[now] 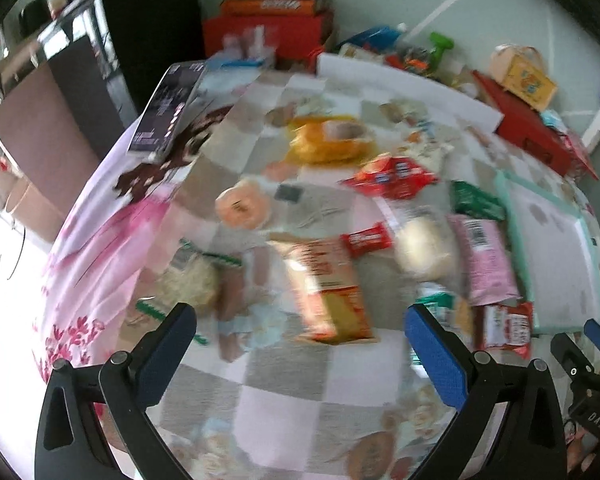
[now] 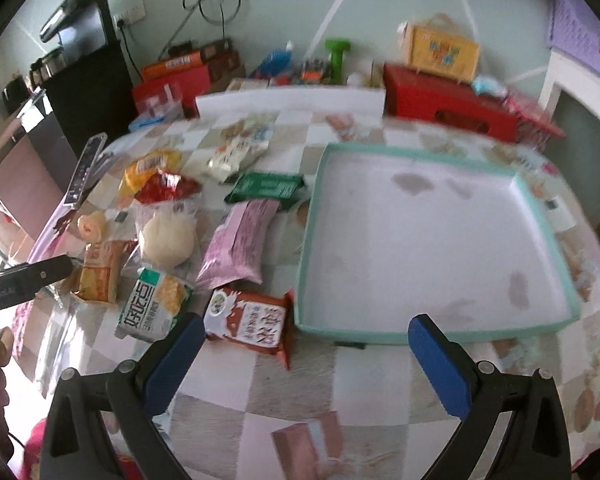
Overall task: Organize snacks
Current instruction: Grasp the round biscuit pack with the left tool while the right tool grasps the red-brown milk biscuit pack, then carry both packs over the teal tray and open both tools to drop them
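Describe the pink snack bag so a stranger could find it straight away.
Start at the big shallow tray with the mint green rim on the checked tablecloth. Just off the tray's left side lies the pink bag, long and slanted, between the tray and a round pale bun. It is the only pale pink packet; the green packet lies above it and the red-brown packet below.

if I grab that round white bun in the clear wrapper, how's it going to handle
The bun looks soft and puffy, so a hard pinch would probably squash it. Its loose clear wrapper may slip or crinkle between the fingers. Being rounded, it might roll or shift if nudged rather than lifted.
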Demonstrator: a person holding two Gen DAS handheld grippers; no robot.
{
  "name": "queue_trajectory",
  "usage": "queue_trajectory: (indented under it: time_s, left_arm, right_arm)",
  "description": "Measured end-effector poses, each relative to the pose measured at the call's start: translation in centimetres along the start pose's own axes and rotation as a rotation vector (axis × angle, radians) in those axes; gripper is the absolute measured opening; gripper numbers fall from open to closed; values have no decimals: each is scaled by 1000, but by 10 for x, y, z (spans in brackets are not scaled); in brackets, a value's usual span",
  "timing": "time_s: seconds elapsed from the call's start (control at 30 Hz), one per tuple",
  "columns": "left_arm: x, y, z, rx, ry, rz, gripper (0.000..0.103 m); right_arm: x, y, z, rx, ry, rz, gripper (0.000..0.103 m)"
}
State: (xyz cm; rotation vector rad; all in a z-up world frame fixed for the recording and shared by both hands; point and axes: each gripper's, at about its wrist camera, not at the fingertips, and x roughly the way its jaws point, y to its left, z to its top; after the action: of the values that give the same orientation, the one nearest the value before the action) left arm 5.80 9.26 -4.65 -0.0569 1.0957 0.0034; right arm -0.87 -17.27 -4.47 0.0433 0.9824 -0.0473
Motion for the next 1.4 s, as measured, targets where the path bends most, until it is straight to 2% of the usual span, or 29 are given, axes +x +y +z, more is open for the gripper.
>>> queue_trajectory:
  time_s: [0.17,0.23,0.37,0.53,0.57,0.63,0.7,0.9,1.0,1.1,1.13,1.23,1.4]
  left_arm:
    - [15,35,8,-89,81,-3,103]
    - [20,46,12,-106,95,17,103]
    - [29,55,17,-69,127,84,103]
    - [41,61,23,-52,147,82,101]
    - [45,61,24,-40,151,92,99]
    - [49,62,26,-23,162,103,89]
    - [55,64,27,-16,178,102,84]
    - [70,66,29,0,198,111,79]
    - [77,67,30,5,206,112,63]
    - [84,68,30,4,212,113,61]
    - [85,69,30,8,210,114,54]
    - [85,68,30,13,204,117,52]
    - [73,63,22,4,193,111,52]
  right_arm:
    - [23,4,5,44,113,49,103]
    - [32,7,7,56,156,63,103]
    - [43,10,10,88,229,86,101]
    - [59,18,12,109,306,89,97]
    - [62,19,12,108,315,87,97]
    - [68,22,12,110,336,87,96]
    - [74,23,13,113,352,76,93]
    - [95,30,11,111,395,54,90]
    - [104,33,12,97,394,35,88]
    - [109,36,15,88,391,18,82]
    - [111,38,17,88,390,19,78]
    - [109,38,19,81,388,31,70]
    - [100,47,19,81,382,32,66]
